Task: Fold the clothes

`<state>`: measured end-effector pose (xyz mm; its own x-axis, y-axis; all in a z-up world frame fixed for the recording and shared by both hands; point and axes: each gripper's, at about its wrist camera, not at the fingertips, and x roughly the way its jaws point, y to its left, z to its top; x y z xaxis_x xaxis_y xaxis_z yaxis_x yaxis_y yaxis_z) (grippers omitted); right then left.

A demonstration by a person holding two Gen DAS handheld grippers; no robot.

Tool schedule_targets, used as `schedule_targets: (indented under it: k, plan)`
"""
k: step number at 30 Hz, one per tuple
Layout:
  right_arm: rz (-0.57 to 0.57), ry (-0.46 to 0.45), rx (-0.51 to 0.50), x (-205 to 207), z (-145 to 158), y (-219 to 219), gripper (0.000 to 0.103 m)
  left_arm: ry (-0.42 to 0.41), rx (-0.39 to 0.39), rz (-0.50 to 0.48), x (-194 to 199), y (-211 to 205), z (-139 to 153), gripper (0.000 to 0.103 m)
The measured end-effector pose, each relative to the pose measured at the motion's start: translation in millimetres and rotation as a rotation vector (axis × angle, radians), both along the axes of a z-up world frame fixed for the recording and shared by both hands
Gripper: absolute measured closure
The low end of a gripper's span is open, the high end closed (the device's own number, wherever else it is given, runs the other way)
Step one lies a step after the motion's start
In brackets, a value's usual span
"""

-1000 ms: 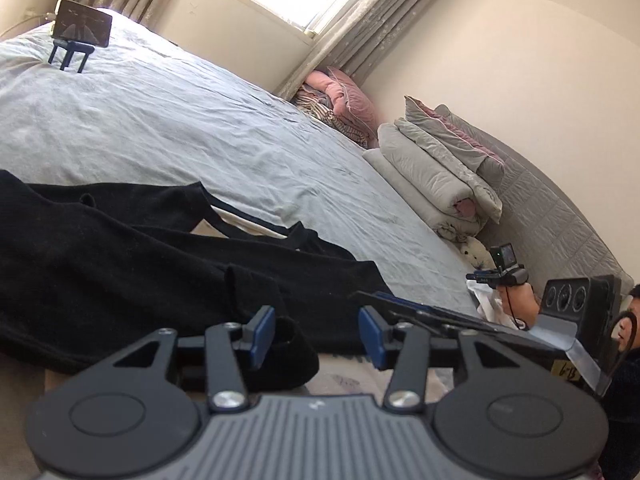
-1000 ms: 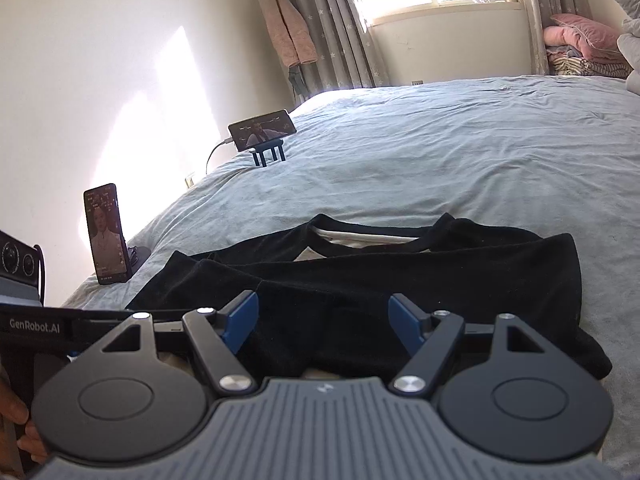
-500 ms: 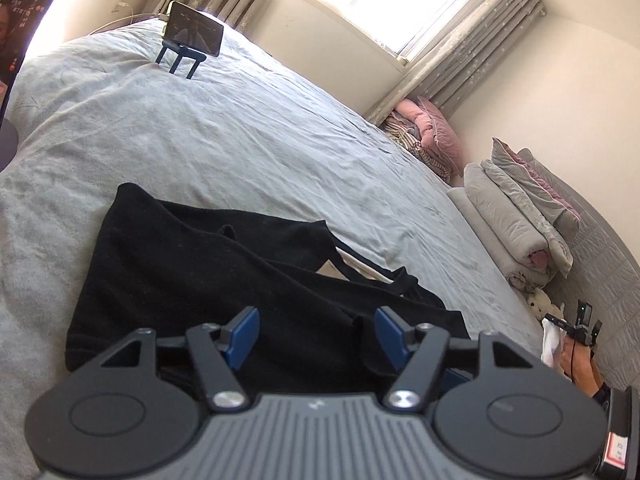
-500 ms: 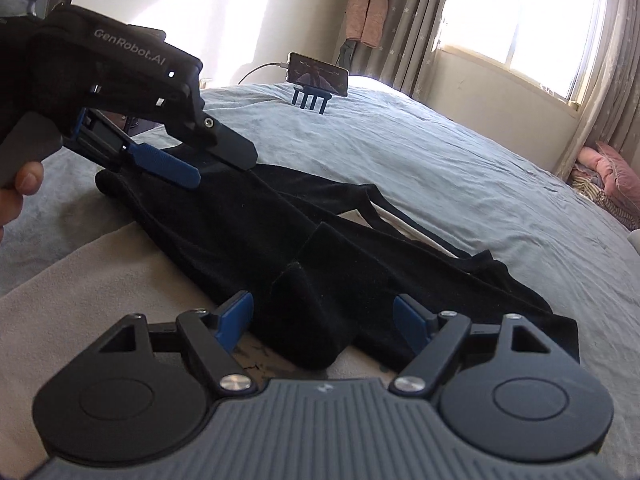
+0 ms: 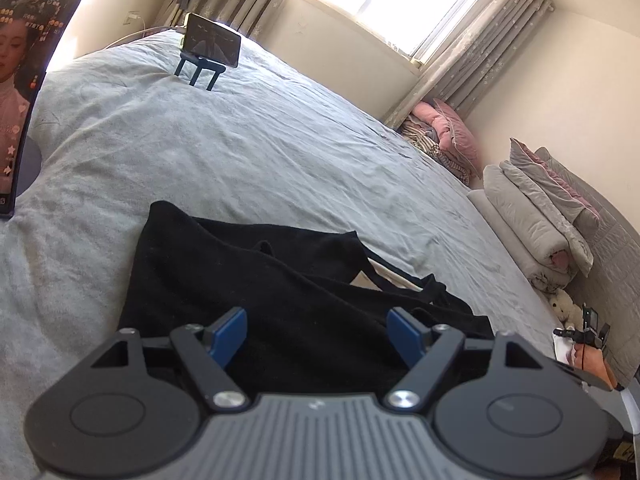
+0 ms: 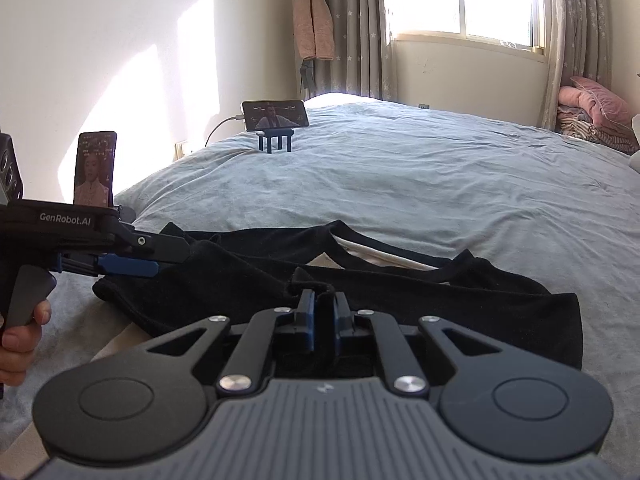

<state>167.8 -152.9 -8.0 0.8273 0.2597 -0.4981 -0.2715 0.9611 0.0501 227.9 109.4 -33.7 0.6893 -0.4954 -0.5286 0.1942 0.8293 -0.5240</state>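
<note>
A black garment lies crumpled across the near part of the grey bed, with a pale lining showing at its neckline. My left gripper hovers over the garment's left end, its jaws opening wide with only flat cloth below them. The right wrist view shows it from the side, its tips at the cloth's left edge. My right gripper is closing, and its blue pads pinch a raised fold of the black garment near the front hem.
A phone on a small stand sits far back on the bed, and a second upright phone stands at the left edge. Folded quilts and pink pillows line the right wall. A hand grips the left handle.
The right gripper's fingers went from wide apart to pinched on a fold of the garment. The left gripper's fingers spread wider, and it swung toward the garment's left end.
</note>
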Motion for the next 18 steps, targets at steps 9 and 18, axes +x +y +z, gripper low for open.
schedule_targets:
  k: [9,18]
  plan:
    - [-0.047,-0.089,0.029,12.4,28.2,-6.3,0.093,-0.021,-0.018,0.043,0.7,14.4,2.8,0.025]
    - [-0.152,-0.207,0.052,7.7,47.2,-49.5,0.093,-0.051,-0.034,0.133,2.9,43.4,7.4,0.026]
